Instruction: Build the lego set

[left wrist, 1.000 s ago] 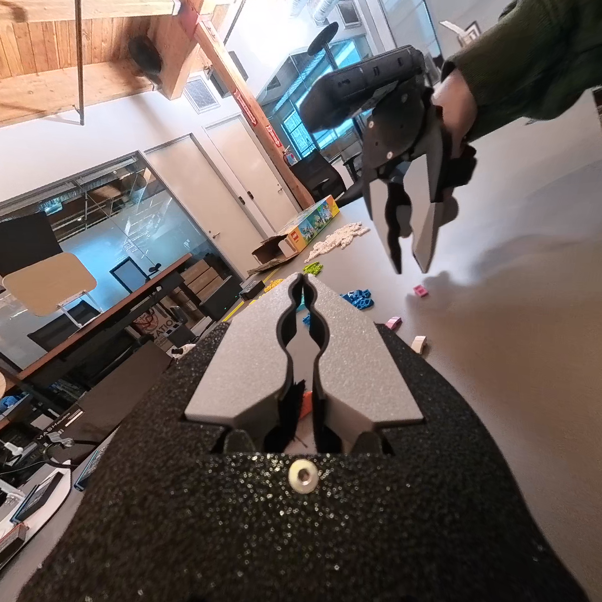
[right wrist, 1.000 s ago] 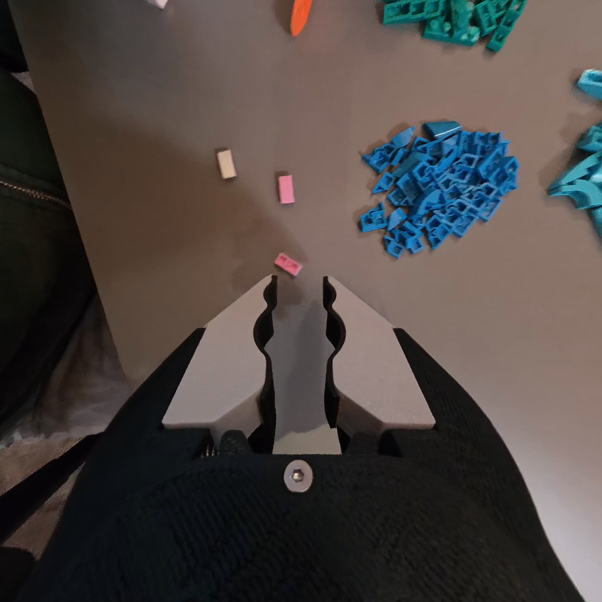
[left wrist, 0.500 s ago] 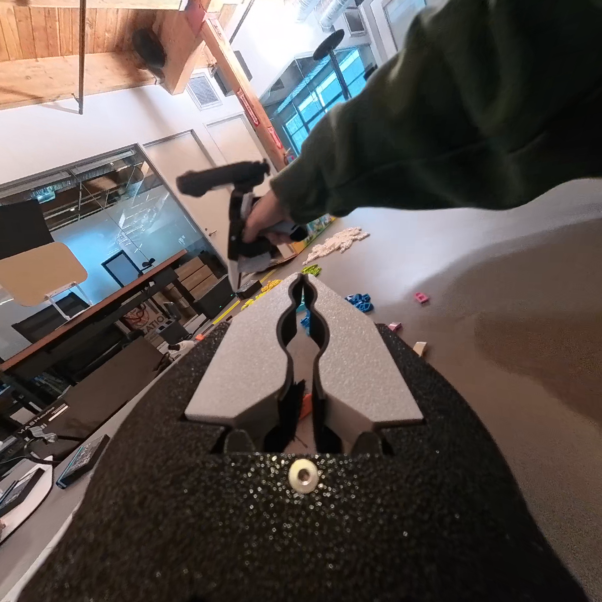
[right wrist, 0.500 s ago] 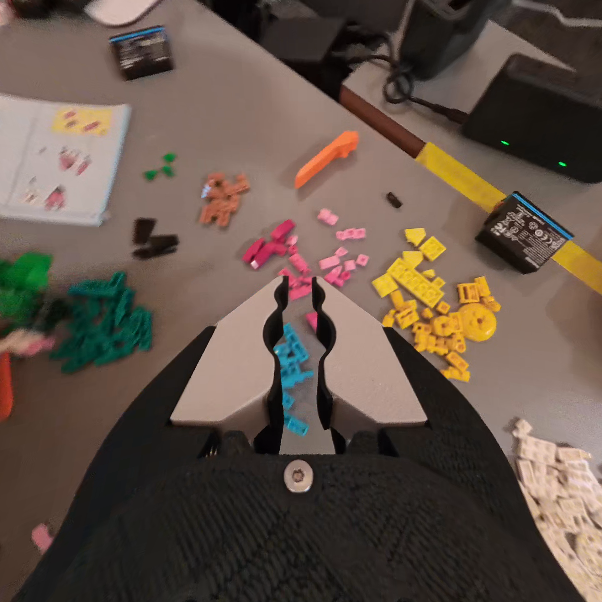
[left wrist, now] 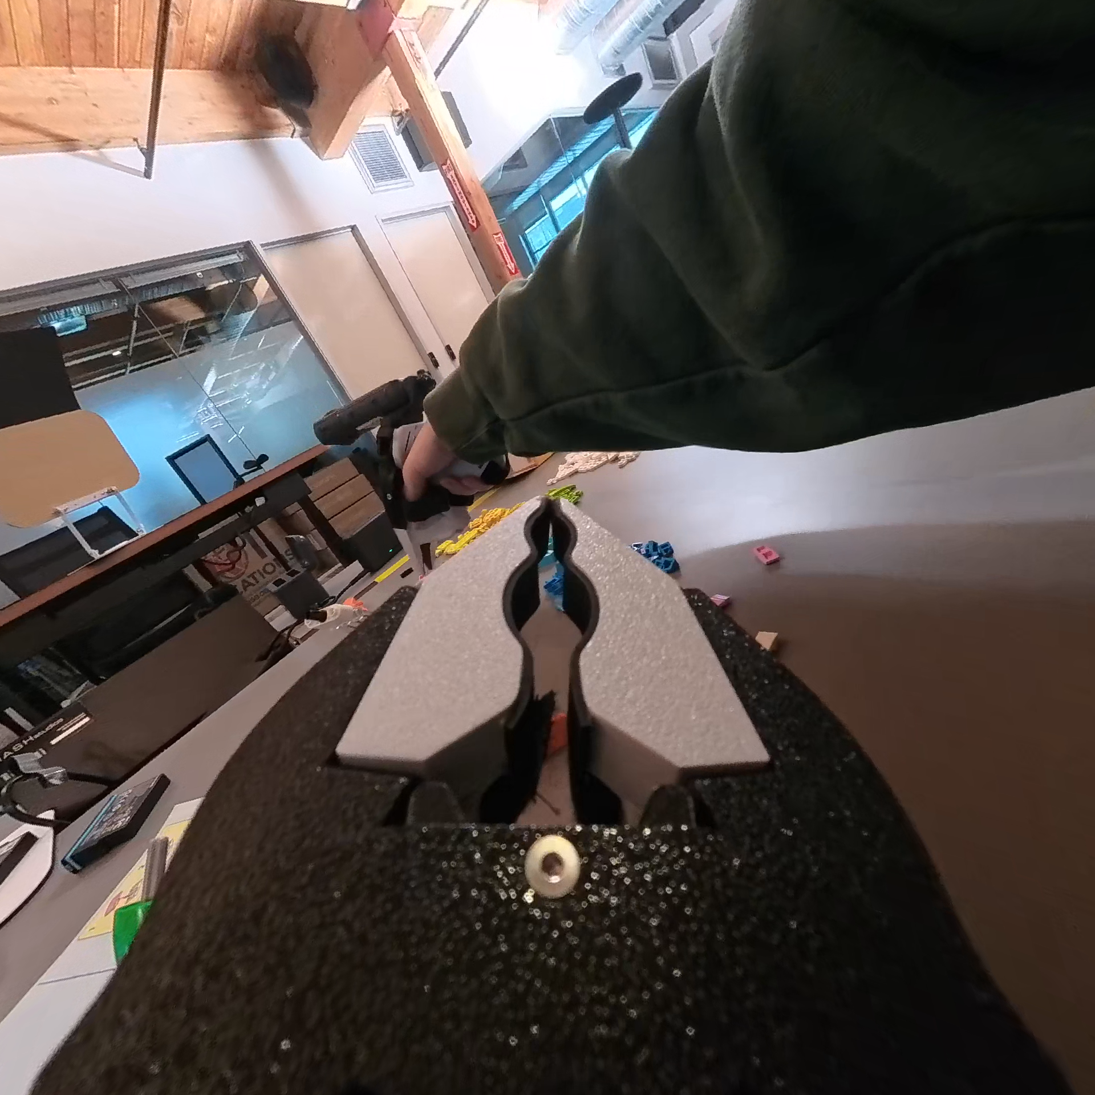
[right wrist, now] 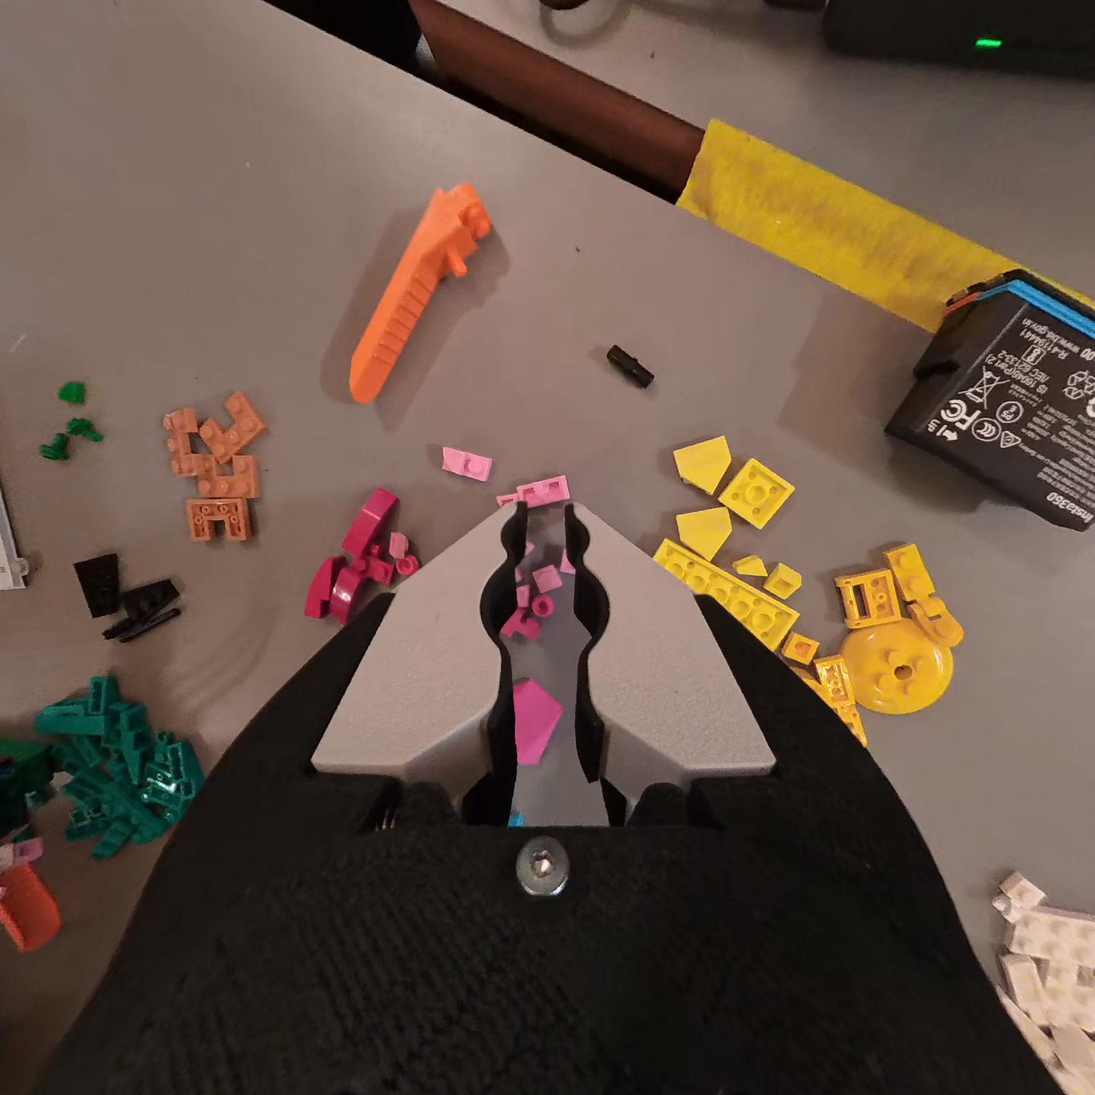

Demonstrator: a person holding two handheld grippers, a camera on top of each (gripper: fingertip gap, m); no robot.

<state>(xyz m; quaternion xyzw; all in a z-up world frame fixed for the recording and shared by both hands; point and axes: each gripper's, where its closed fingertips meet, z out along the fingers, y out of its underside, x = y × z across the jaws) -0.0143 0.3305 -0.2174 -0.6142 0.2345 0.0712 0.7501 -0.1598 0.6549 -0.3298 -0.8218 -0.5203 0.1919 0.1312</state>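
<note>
Right claw (right wrist: pixel 545 508) — poised above the grey surface (right wrist: pixel 237 207), fingers a narrow gap apart, nothing between them. Tips hover over the light pink pieces (right wrist: pixel 542 490); more small pink bits and a larger pink slope (right wrist: pixel 533 717) show through the gap below.

Lego pieces, sorted by colour on the surface:
- Magenta curved pieces (right wrist: pixel 355 569), just left of the claw.
- Single pale pink plate (right wrist: pixel 467 462), beyond the tips and slightly left.
- Yellow pieces (right wrist: pixel 800 598), right of the claw, including a long plate and a round disc.
- Tan-orange plates (right wrist: pixel 216 468), far left.
- Black pieces (right wrist: pixel 127 595), below the tan group.
- Small bright green bits (right wrist: pixel 71 423), at the left edge.
- Teal pile (right wrist: pixel 115 764), lower left.
- White pile (right wrist: pixel 1043 960), lower right corner.
- Orange brick separator (right wrist: pixel 415 290), lying alone beyond the pink group.
- Small black pin (right wrist: pixel 629 366), alone, right of the separator.

Other items: black battery pack (right wrist: pixel 1007 415) at the right edge; yellow tape (right wrist: pixel 829 237) along the far rim.

Left claw (left wrist: pixel 550 506) — raised and tilted, fingers together at the tips, with no piece seen in their grip. Beyond it, a dark green sleeve (left wrist: pixel 770 266) reaches across, its hand (left wrist: pixel 426 468) holding the right claw over the far pieces.
</note>
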